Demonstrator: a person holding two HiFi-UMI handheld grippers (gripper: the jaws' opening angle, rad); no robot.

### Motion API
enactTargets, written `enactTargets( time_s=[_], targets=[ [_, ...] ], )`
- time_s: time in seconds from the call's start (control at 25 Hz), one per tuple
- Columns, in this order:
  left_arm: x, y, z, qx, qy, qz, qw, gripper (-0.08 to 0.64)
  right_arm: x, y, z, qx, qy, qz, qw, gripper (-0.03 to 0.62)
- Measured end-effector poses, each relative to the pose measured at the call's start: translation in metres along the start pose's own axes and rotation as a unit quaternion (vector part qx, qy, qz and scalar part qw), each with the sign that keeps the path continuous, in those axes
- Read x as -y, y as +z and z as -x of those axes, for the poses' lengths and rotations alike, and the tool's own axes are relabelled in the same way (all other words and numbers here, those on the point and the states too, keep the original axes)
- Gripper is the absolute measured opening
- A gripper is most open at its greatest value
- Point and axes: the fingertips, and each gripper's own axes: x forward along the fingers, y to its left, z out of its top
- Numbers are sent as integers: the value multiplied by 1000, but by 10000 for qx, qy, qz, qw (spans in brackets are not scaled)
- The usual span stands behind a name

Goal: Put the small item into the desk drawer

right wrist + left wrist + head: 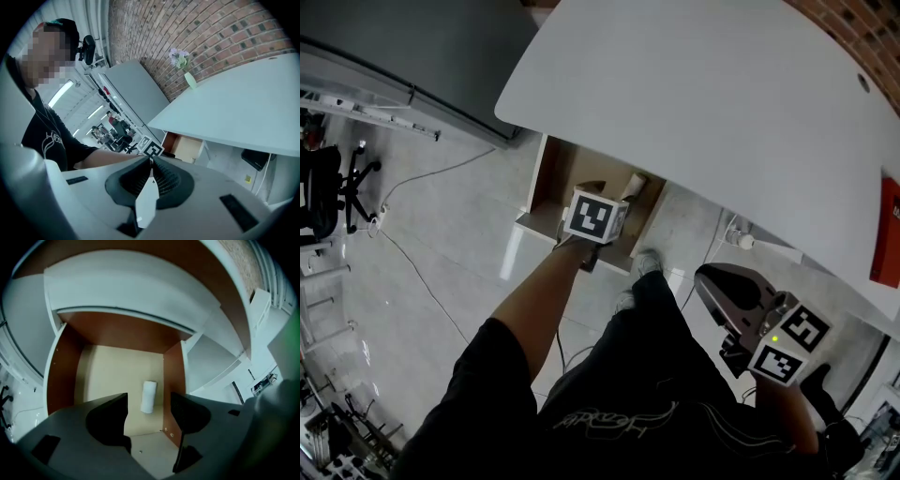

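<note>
Left gripper view: the left tool [148, 401] is wide open, holding nothing. The small white roll [149, 396] lies in the drawer [105, 371], by its right side. Pull straight back; don't bump it.

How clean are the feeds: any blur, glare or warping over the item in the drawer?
Left gripper view: fisheye bends the drawer walls, but the white roll is evenly lit and legible, slightly soft; the right edge is smeared blur. Head view: the drawer looks dim under the desk, with sheen on the floor. Right gripper view: black vignette round the frame.
</note>
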Motion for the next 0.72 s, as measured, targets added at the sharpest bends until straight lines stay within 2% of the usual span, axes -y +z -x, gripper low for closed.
enactTargets(
  time_s=[0.12, 0.28, 0.36, 0.56, 0.64, 0.72],
  targets=[
    [23, 13, 43, 379, -388, -7, 9985, 287, -18, 11, 5, 91, 43, 157, 9998, 52],
    [50, 24, 111, 771, -688, -25, 9946, 283, -45, 24, 16, 233, 70, 388, 9990, 52],
    [68, 23, 151, 989, -957, 18, 9905, 240, -62, 28, 23, 296, 93, 501, 9983, 52],
    [119, 27, 258, 1741, -1446, 79, 9740, 164, -109, 45, 50, 490, 174, 722, 9960, 52],
    [142, 32, 300, 2052, -1680, 99, 9641, 131, -132, 55, 61, 568, 240, 863, 9944, 52],
    [165, 39, 341, 2395, -1956, 138, 9509, 97, -154, 65, 71, 642, 279, 1094, 9915, 52]
  ],
)
